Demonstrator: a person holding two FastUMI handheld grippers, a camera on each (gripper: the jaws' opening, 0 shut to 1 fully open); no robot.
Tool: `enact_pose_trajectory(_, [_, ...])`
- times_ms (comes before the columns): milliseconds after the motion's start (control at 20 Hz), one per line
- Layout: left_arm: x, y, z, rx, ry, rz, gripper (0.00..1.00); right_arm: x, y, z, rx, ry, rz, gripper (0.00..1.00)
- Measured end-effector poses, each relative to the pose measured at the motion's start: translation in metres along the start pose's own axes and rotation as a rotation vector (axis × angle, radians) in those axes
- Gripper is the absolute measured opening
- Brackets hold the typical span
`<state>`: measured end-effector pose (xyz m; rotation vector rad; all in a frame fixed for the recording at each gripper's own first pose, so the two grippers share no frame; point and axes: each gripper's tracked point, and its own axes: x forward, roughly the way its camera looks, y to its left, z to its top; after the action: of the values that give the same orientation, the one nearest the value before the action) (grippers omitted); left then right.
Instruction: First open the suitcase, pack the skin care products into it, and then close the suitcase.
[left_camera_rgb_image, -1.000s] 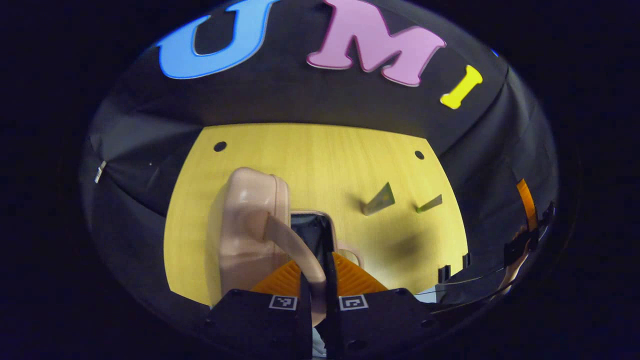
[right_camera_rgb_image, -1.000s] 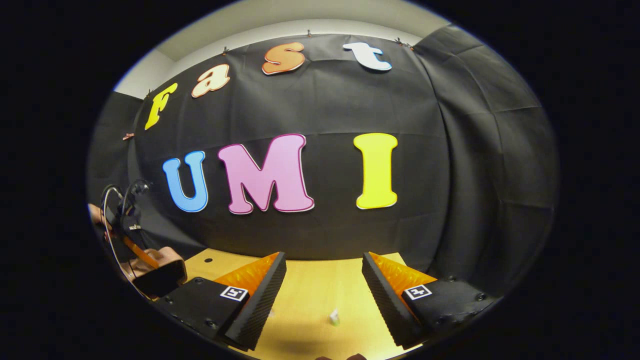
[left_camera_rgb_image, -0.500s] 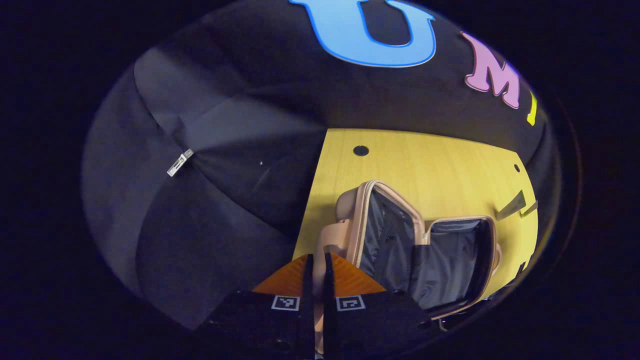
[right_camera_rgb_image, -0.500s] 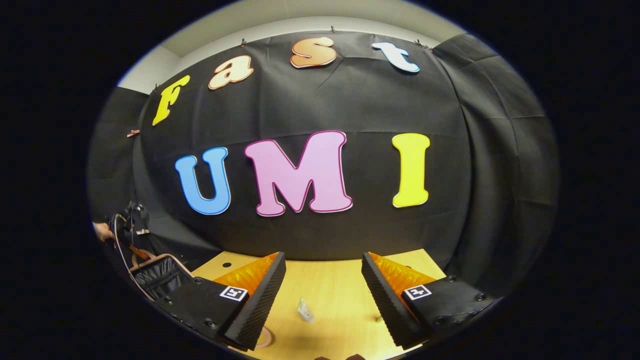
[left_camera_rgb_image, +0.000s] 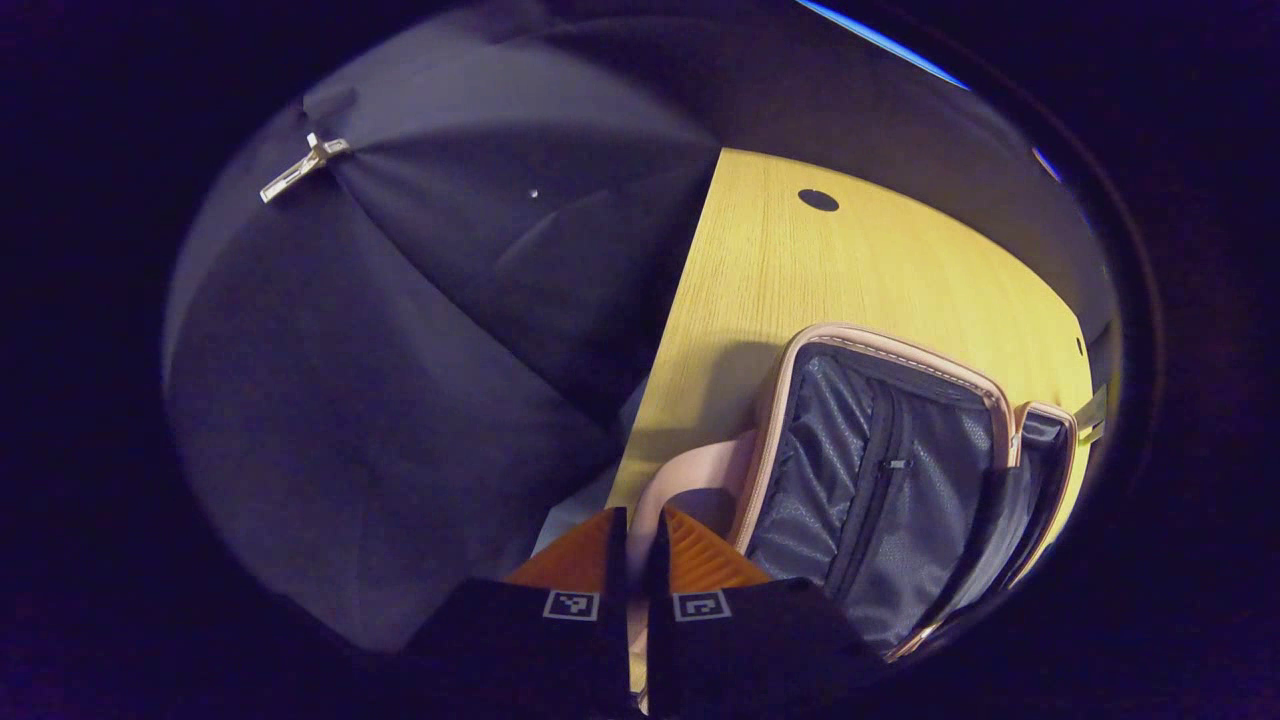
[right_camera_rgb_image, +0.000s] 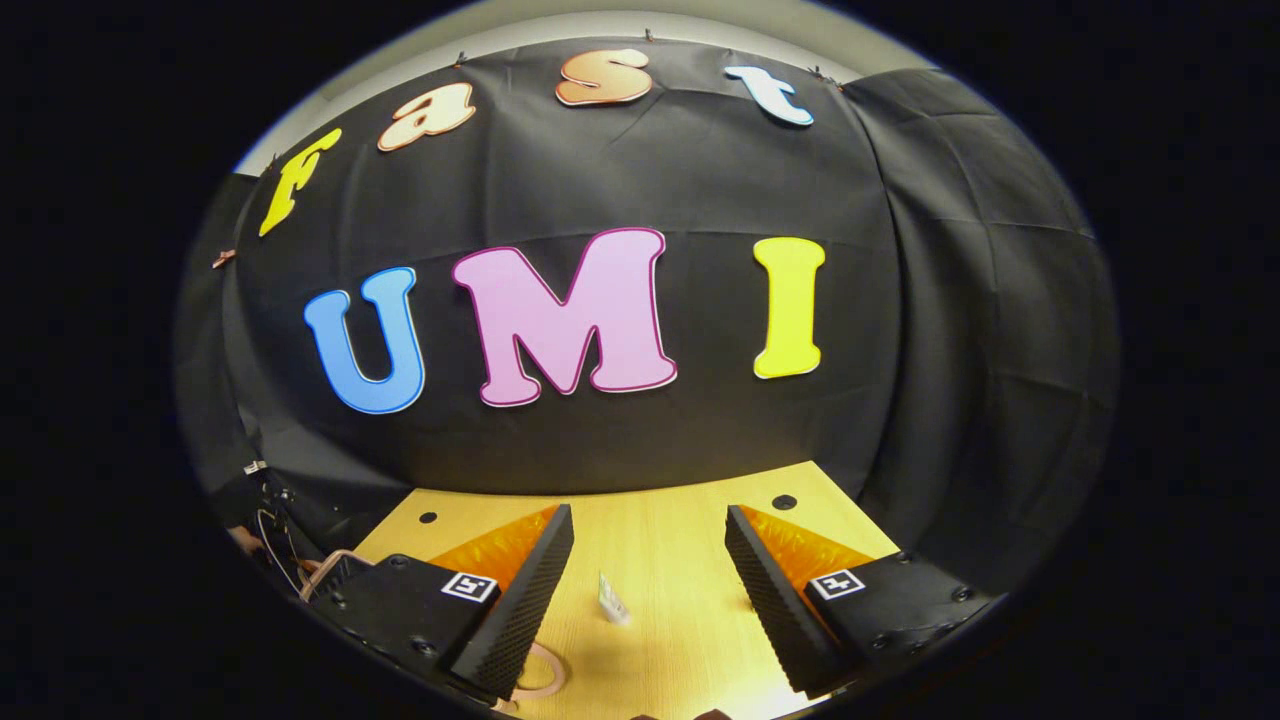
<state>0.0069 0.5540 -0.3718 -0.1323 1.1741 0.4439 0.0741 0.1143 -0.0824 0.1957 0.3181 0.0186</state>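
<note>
In the left gripper view we see the small blush-pink hard-shell suitcase (left_camera_rgb_image: 900, 470) lying open on the pale yellow wooden table (left_camera_rgb_image: 800, 270), its grey quilted lining with a dark zip facing up. Its far rim runs slantwise across the tabletop, with a broad stretch of bare wood between it and the table's back edge. The near left corner of the shell sits close to the table's left edge, where the wood meets the black cloth wall (left_camera_rgb_image: 400, 350).

Our left gripper (left_camera_rgb_image: 630, 545) has its orange-backed fingers drawn nearly together on a thin pink strap or handle of the case, which passes down between them.

In the right gripper view, our right gripper (right_camera_rgb_image: 648, 580) hangs over the table with its ridged black pads wide apart and nothing between them. Beyond the gap a small white skin care tube (right_camera_rgb_image: 612, 600) lies on the wood, with bare table around it. The suitcase's pink rim shows at the lower left.
</note>
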Motion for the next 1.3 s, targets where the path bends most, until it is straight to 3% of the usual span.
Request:
enact_pose_trajectory(150, [0.013, 0.013, 0.001, 0.020, -0.014, 0.030, 0.17, -0.001, -0.008, -0.006, -0.011, 0.000, -0.047, 0.97])
enact_pose_trajectory(350, [-0.009, 0.011, 0.019, 0.037, -0.131, 0.019, 0.39, -0.002, -0.012, -0.018, -0.107, -0.035, -0.051, 0.97])
enact_pose_trajectory(500, [-0.061, 0.004, 0.058, 0.097, -0.352, 0.045, 1.00, -0.002, -0.011, -0.026, -0.142, -0.044, -0.049, 0.97])
enact_pose_trajectory(650, [-0.146, -0.041, 0.089, 0.160, -0.574, -0.025, 0.97, -0.003, -0.010, -0.026, -0.142, -0.056, -0.051, 0.97])
enact_pose_trajectory(950, [-0.301, -0.181, 0.126, 0.307, -0.925, -0.263, 0.97, -0.002, -0.016, -0.017, -0.154, -0.102, -0.052, 0.96])
enact_pose_trajectory(1150, [-0.385, -0.287, 0.118, 0.382, -1.105, -0.449, 0.98, -0.006, -0.020, -0.009, -0.160, -0.135, -0.051, 0.96])
enact_pose_trajectory(1300, [-0.420, -0.363, 0.085, 0.406, -1.148, -0.611, 0.98, -0.007, -0.027, -0.009, -0.198, -0.148, -0.050, 0.96])
